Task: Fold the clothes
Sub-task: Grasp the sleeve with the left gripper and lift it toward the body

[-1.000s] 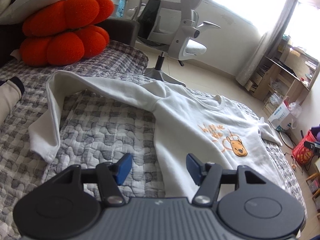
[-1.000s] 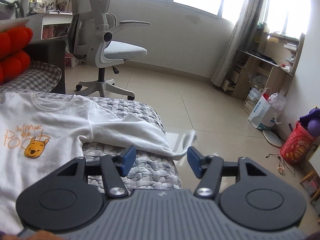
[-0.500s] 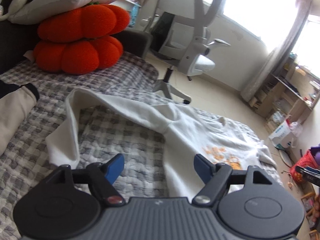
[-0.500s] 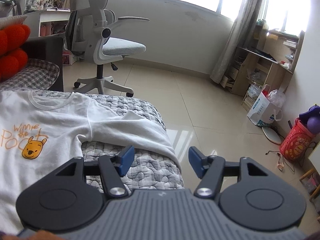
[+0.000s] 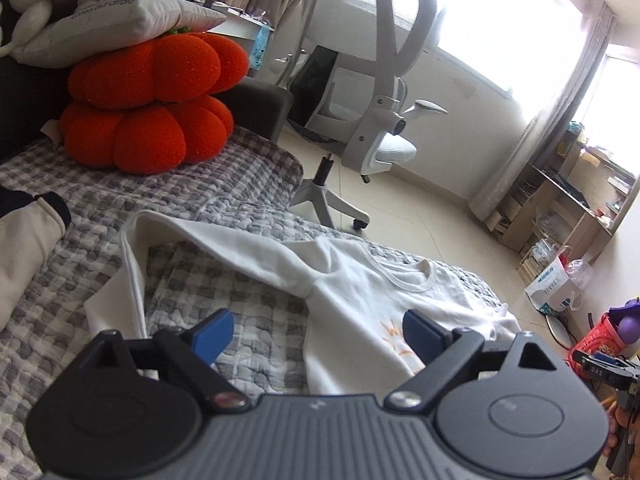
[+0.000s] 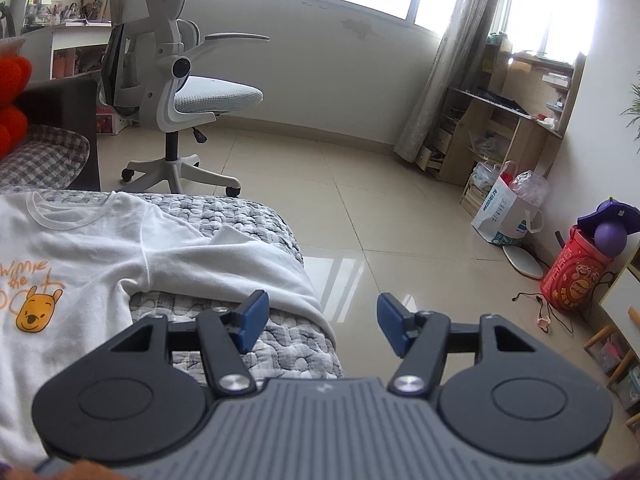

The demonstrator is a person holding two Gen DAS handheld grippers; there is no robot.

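Sweatshirt (image 5: pixel 360 300) lies flat on bed (image 5: pixel 248 184); we hover left claw (image 5: pixel 316 330), opening and empty, nearest its left sleeve (image 5: pixel 192 240); right claw (image 6: pixel 318 322) released.

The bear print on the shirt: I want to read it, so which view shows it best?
The right wrist view: the bear print lies unobstructed, face and orange lettering visible. In the left wrist view only a sliver of orange shows; the left gripper hides the rest.
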